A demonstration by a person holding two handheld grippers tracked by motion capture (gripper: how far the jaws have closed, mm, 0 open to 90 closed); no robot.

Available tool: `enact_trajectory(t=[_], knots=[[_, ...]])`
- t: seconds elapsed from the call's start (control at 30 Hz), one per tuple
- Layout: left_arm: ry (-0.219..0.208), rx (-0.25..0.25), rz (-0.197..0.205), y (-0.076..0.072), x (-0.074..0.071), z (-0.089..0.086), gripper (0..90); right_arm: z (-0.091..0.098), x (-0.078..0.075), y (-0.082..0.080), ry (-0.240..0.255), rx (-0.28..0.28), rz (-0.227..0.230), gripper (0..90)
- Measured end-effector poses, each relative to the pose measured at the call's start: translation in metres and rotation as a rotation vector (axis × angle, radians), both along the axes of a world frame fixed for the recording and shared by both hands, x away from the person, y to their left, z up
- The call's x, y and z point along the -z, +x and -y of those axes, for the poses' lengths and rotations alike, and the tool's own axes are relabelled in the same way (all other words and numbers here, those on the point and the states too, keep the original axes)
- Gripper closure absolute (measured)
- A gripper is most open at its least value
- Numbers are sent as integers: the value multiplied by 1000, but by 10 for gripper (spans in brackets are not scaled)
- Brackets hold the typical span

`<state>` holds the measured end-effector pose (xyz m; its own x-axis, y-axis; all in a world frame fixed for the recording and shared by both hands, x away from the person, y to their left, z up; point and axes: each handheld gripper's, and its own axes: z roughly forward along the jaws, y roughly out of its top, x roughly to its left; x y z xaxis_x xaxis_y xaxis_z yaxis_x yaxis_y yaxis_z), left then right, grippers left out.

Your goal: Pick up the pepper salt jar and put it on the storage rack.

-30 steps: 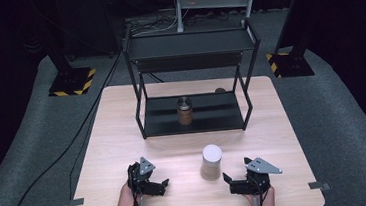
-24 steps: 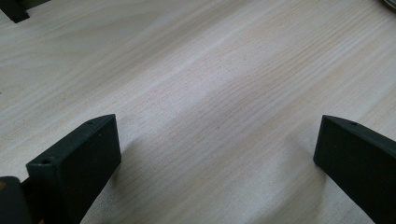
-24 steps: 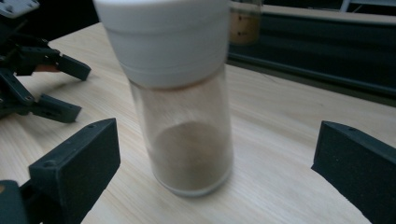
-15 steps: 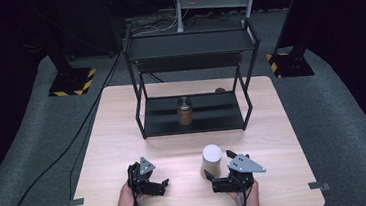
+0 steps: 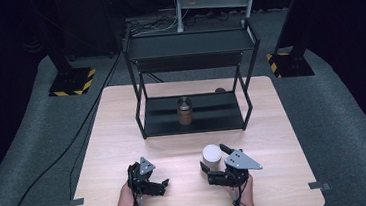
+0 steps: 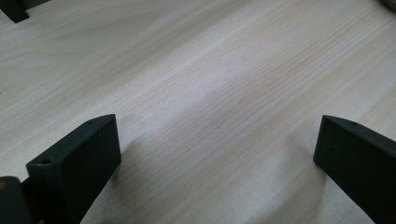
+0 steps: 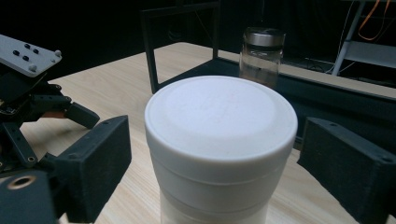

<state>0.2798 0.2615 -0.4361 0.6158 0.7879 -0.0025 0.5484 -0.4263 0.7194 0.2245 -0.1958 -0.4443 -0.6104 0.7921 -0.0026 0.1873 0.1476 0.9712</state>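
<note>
My right claw (image 5: 215, 164) sits around the white cup (image 5: 211, 156), which stands upright on the surface (image 5: 124, 138), on the near side of the black rack (image 5: 190, 62) and well apart from it. In the right gripper view the cup (image 7: 219, 154) rises between my two jaws, with a gap on either side; they have just been closing, yet neither pad presses on it, so I judge the grasp begun, not made. The cup's lid looks seated and the cup has not left the surface.

My left claw (image 5: 159, 185) rests spread wide, left of the cup and apart from it — bare wood between its jaws in the left gripper view, nothing held.

On the rack's lower shelf stands a jar (image 5: 185, 111) with a metal lid, beyond the cup; I haven't touched it.

What's done, as I read it: the reach and the lining-up. What's left: finish the squeeze, lift, and carry the cup wherever it belongs — likely toward the rack, though that is my guess.
</note>
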Motion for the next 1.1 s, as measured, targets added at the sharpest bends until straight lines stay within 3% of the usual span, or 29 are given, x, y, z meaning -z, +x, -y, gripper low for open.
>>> enact_trajectory(t=[0.6, 1.1], knots=[[0, 0, 0, 0, 0, 0, 0, 0, 4, 4, -21, -18, 15, 325], [0, 0, 0, 0, 0, 0, 0, 1, 4, 3, -20, -19, 19, 332]])
